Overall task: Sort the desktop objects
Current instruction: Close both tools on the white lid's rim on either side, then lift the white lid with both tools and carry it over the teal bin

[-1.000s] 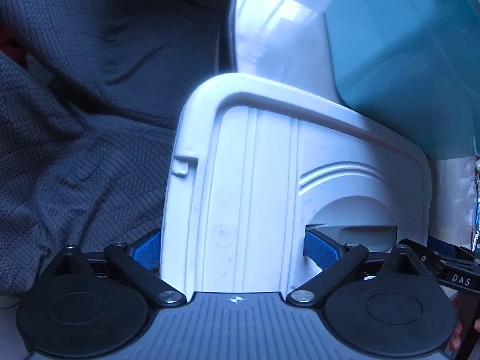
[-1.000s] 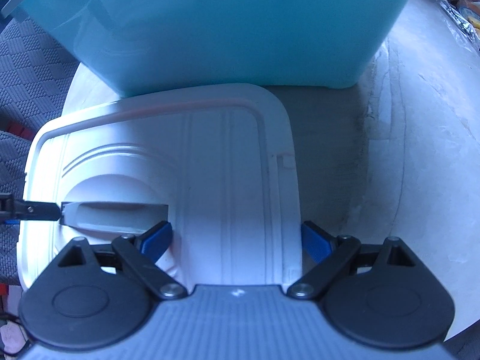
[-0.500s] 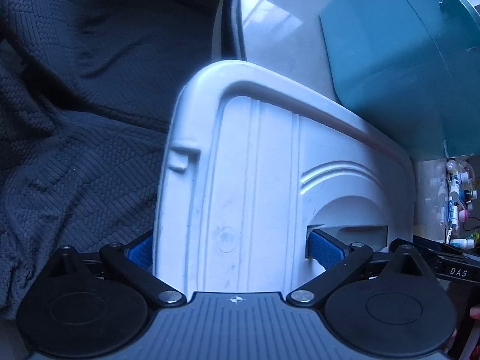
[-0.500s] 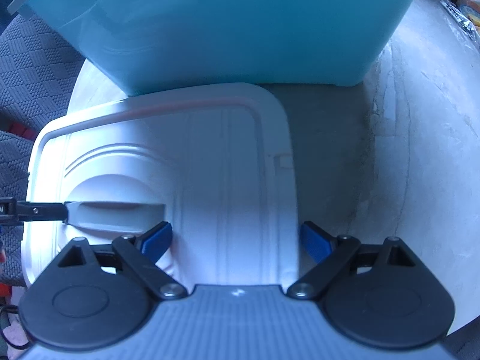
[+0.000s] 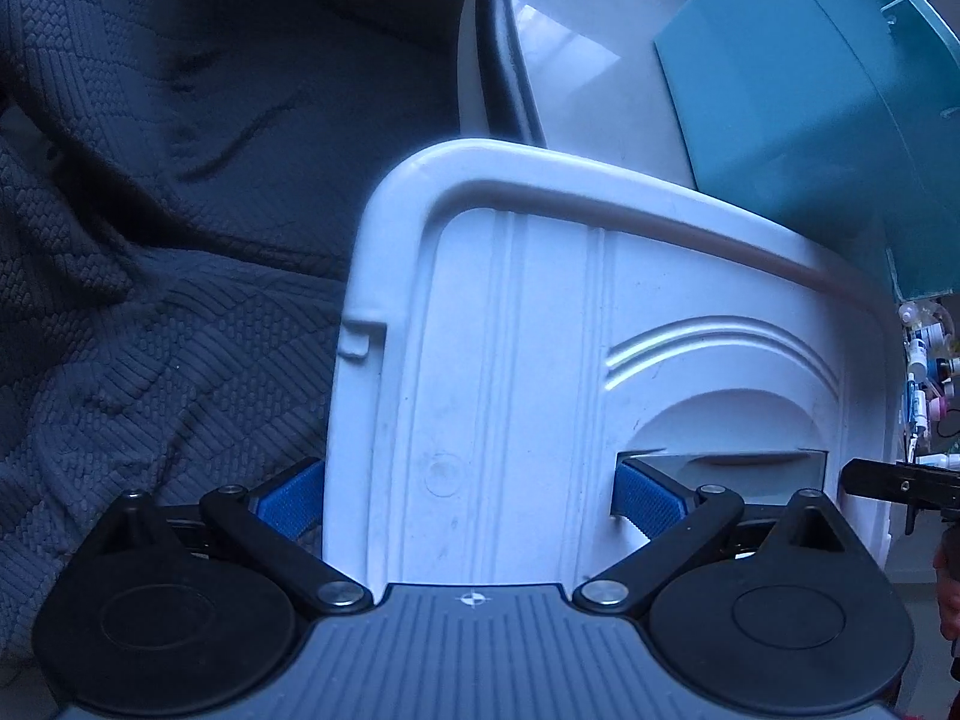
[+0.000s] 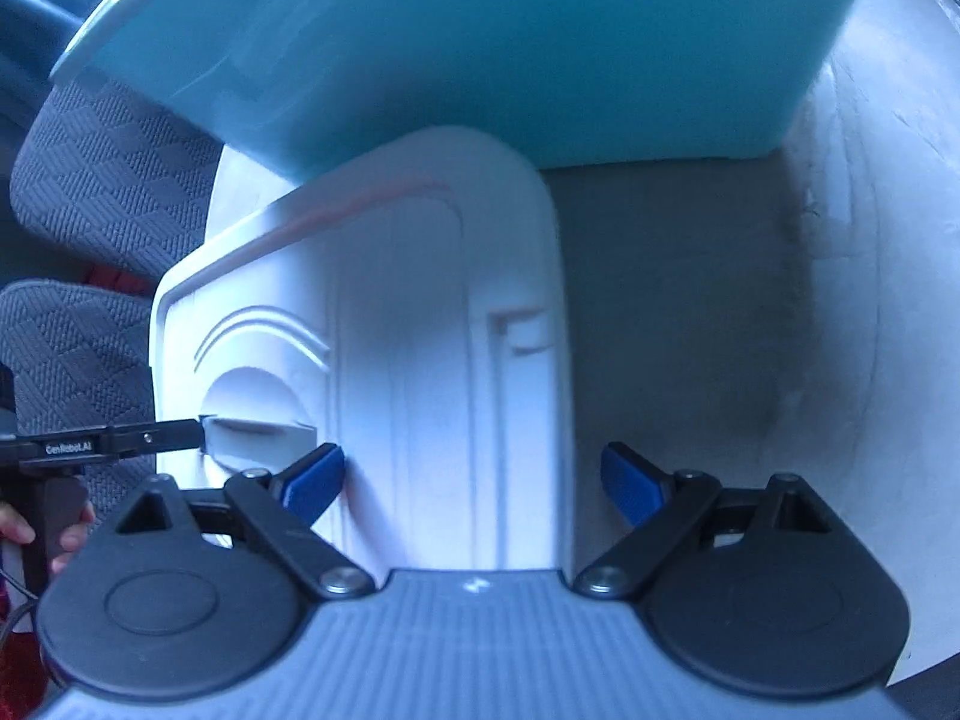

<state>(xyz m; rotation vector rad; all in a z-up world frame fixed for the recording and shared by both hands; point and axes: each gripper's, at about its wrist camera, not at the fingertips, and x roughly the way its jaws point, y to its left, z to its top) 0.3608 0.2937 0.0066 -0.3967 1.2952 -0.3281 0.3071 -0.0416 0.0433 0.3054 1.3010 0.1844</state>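
Note:
A white plastic box lid with a recessed handle is held between both grippers. My left gripper is shut on its left part, one blue pad at the outer edge, the other in the handle recess. In the right wrist view the lid is tilted and blurred. My right gripper spans the lid's right part; its right pad stands off the lid edge. The teal storage box stands just behind the lid and also shows in the left wrist view.
A white round table carries the box. A dark grey knitted sofa cover lies to the left. Small bottles stand at the far right. The other gripper's finger reaches the handle recess.
The lid has risen and tilted toward the teal box. The right gripper's right pad has come away from the lid edge, and that view is now blurred by motion.

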